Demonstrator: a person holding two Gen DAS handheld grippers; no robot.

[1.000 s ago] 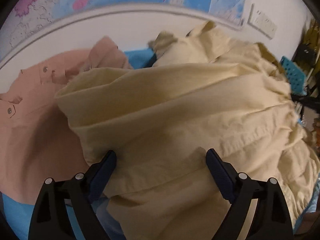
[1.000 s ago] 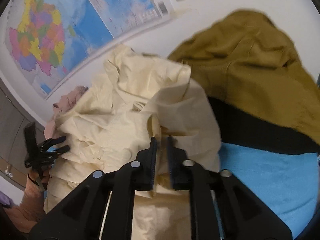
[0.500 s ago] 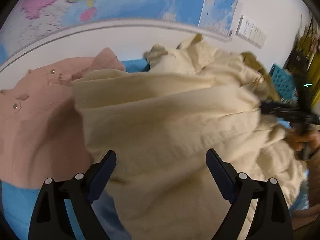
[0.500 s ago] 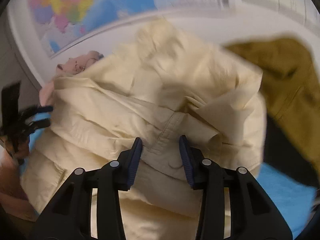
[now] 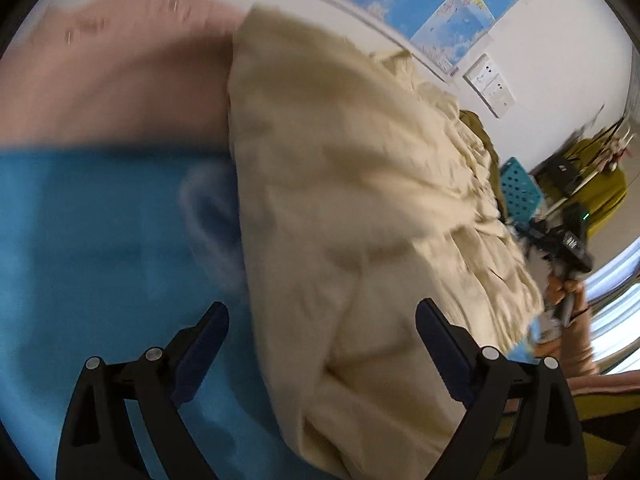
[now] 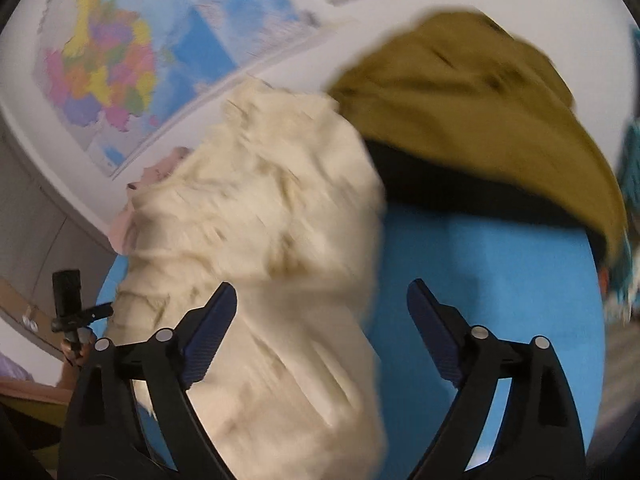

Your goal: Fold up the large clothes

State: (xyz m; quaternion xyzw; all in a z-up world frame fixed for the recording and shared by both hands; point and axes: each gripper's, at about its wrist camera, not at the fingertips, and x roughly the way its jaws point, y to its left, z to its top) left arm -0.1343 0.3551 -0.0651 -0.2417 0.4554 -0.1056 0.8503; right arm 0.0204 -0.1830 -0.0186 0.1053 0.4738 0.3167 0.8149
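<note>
The right gripper (image 6: 322, 320) was pinching the cream garment (image 6: 264, 248) a moment ago. Now its jaws are opening wide and it has let go. The left gripper (image 5: 322, 340) has its jaws apart too and holds nothing. The cream garment lies in a bunched heap on the blue cover (image 6: 480, 280), between the pink garment (image 5: 112, 80) and the olive garment (image 6: 460, 96). This fold looks laid down, so a new grab likely comes next.
</note>
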